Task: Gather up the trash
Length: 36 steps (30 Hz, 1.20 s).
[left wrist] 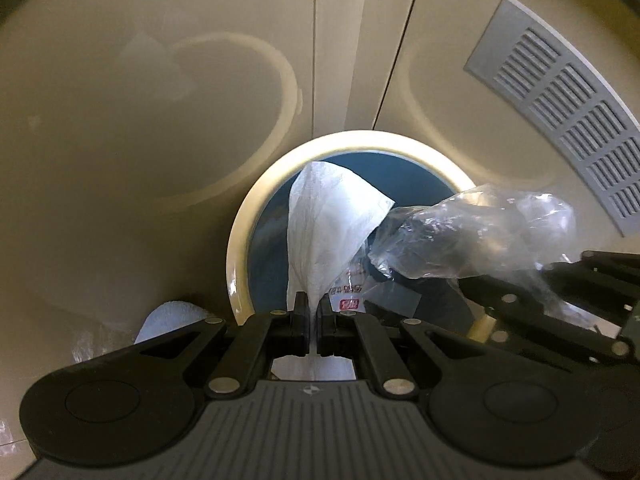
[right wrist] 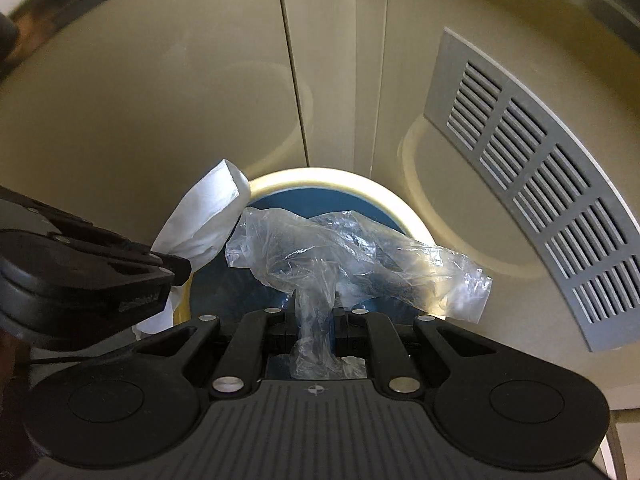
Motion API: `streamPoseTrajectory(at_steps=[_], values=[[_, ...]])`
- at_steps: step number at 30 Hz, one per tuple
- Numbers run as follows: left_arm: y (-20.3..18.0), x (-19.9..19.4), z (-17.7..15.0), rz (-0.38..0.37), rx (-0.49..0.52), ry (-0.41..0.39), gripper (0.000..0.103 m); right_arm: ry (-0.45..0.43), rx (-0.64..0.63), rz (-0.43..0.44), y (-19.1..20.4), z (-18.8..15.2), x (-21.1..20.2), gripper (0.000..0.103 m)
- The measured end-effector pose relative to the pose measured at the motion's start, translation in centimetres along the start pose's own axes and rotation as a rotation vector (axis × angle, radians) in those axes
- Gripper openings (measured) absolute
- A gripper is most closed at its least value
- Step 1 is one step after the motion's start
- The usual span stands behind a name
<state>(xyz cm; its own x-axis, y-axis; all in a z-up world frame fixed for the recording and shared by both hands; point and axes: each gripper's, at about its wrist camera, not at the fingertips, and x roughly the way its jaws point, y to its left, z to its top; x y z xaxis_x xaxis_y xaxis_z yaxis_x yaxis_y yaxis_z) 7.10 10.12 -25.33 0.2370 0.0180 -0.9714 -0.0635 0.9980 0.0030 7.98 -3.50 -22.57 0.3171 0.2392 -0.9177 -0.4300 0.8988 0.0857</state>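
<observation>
My left gripper (left wrist: pixel 313 312) is shut on a white paper tissue (left wrist: pixel 328 220), which hangs over the mouth of a round bin (left wrist: pixel 240 248) with a cream rim and blue inside. My right gripper (right wrist: pixel 316 314) is shut on a crumpled clear plastic bag (right wrist: pixel 360 256), held above the same bin (right wrist: pixel 408 216). In the left wrist view the clear plastic bag (left wrist: pixel 460 236) and the right gripper's black linkage reach in from the right. In the right wrist view the tissue (right wrist: pixel 204 216) and the left gripper's body sit at the left. A printed wrapper (left wrist: pixel 350 292) shows inside the bin.
The bin stands against beige cabinet panels (left wrist: pixel 160 100) with vertical seams. A grey slotted vent grille (left wrist: pixel 568 112) is on the panel to the right, also seen as the grille (right wrist: pixel 540 184) in the right wrist view. Something white and fuzzy (left wrist: pixel 172 316) lies at the bin's left.
</observation>
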Motion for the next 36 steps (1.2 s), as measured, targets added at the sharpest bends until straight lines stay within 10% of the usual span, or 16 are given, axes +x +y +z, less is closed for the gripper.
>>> streamPoseTrajectory(at_steps=[12, 17, 22, 36], values=[[0.6, 1.2, 1.1, -0.017, -0.018, 0.018, 0.007, 0.029, 0.03, 0.015, -0.4, 0.2, 0.9, 0.015], [0.7, 0.8, 1.0, -0.024, -0.012, -0.024, 0.072, 0.032, 0.038, -0.001, -0.4, 0.0, 0.7, 0.042], [0.9, -0.5, 0.5, 0.0, 0.002, -0.077, 0.101, 0.041, 0.049, -0.025, -0.6, 0.0, -0.1, 0.057], [2.0, -7.4, -2.5, 0.055, -0.047, -0.111, 0.103, -0.115, -0.08, -0.054, 1.1, -2.3, -9.0, 0.083]])
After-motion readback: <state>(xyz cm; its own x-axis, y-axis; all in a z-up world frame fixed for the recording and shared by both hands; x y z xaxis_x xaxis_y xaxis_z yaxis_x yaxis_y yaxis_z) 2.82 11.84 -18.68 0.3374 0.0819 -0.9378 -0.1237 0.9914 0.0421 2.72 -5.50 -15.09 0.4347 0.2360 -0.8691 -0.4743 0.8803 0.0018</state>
